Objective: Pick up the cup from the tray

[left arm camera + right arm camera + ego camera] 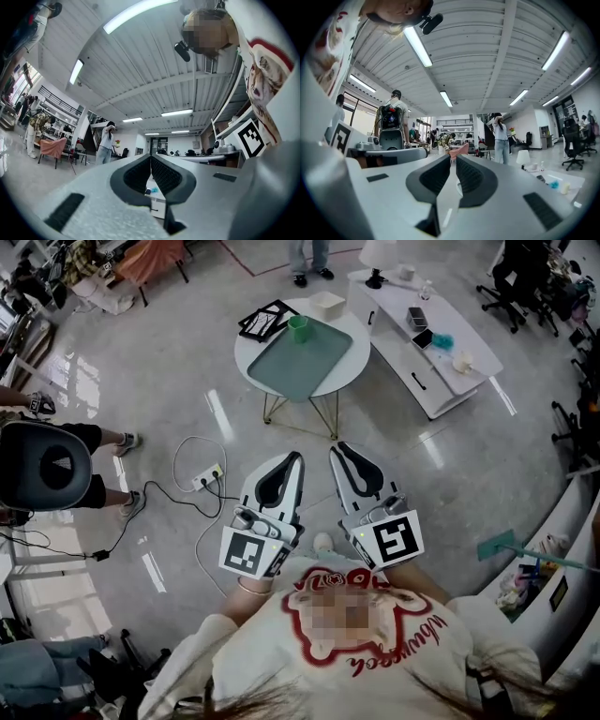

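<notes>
At twelve o'clock, well beyond my tools, the round table (255, 369) carries the tray (314, 367), and the green cup (298, 328) stands upright at the tray's eleven o'clock corner. I hold the left gripper (297, 457) and right gripper (339, 448) near my chest, side by side, each with jaws pressed together on nothing.

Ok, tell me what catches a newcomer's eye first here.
Low in the head view, the left claw and the right claw point forward side by side, both shut and empty. Beyond them stands a round white table carrying a green tray. A green cup sits upright at the tray's far corner.
</notes>
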